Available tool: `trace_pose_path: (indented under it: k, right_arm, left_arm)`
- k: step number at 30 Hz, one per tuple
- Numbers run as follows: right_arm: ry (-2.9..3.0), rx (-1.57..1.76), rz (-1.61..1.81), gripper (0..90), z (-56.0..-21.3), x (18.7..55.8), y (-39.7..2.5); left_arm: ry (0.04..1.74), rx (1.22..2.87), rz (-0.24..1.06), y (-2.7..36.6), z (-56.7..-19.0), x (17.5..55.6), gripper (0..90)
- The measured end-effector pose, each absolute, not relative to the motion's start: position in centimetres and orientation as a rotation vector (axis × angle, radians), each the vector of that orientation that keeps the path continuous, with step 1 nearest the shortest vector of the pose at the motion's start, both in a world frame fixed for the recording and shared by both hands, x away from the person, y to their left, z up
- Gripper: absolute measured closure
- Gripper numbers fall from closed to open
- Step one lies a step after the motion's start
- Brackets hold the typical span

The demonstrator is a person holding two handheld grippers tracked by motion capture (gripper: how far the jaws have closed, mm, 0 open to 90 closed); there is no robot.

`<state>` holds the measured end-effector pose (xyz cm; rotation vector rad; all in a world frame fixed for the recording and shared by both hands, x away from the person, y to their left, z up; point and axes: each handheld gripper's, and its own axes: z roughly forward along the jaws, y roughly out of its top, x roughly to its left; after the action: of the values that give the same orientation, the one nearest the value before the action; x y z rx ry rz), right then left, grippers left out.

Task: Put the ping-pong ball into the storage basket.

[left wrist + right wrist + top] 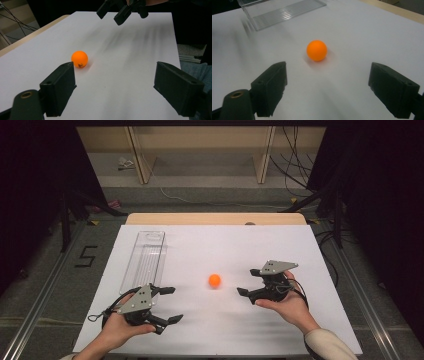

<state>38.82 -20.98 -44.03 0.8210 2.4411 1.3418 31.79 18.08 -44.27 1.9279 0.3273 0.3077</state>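
A small orange ball (214,280) rests on the white table top (220,245), between the two hand-held grippers. My left gripper (173,304) is at the front left, open and empty, jaws pointing right. In the left gripper view the ball (79,59) lies just beyond the left jaw, outside the gap of the gripper (117,85). My right gripper (245,281) stands open to the right of the ball, pointing at it. The right gripper view has the ball (316,50) ahead of the open gripper (328,86), slightly left of centre and untouched.
A long clear plastic tray (145,256) lies along the table's left side, behind the left gripper; its near end (282,11) appears beyond the ball. The right gripper (122,10) hangs at the top of the left gripper view. Wooden table edge (215,218) at the back.
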Motion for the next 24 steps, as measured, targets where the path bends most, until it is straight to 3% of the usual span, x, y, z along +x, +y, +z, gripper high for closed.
trace_pose_path:
  k: [24]
  right_arm:
    - [2.48,0.805,1.323,16.3,-44.7,40.7,-18.6]
  left_arm:
    - [0.324,1.932,0.305,18.1,-44.3,31.8,16.8]
